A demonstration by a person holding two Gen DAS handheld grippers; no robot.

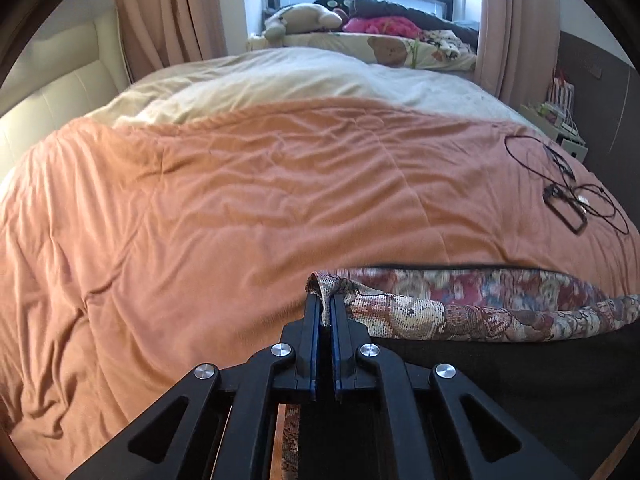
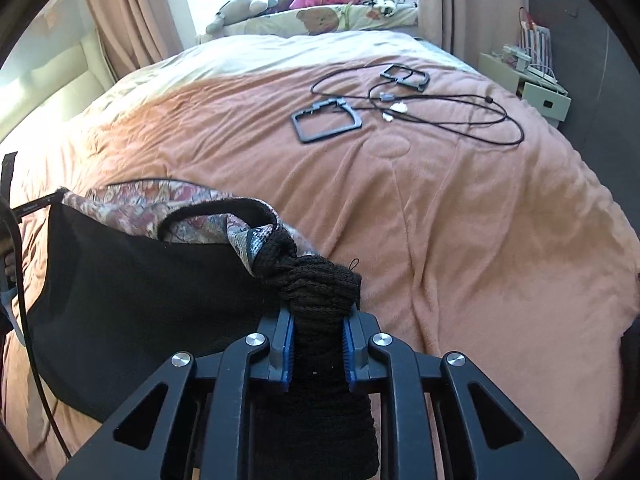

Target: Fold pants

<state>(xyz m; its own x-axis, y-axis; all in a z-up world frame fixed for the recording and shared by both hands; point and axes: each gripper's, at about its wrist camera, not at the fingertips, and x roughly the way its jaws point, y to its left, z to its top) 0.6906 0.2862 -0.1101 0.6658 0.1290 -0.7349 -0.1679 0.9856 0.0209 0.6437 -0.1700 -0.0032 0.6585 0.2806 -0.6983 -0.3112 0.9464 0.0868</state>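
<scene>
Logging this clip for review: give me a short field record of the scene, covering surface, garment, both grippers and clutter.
surface: bed with orange blanket
garment: black pants with a patterned waistband, lifted and stretched between the grippers
left gripper: shut on the waistband's corner
right gripper: shut on a bunched black knit part of the pants
clutter: black cables and two frames on the blanket, away from the pants
background: stuffed toys by the window
</scene>
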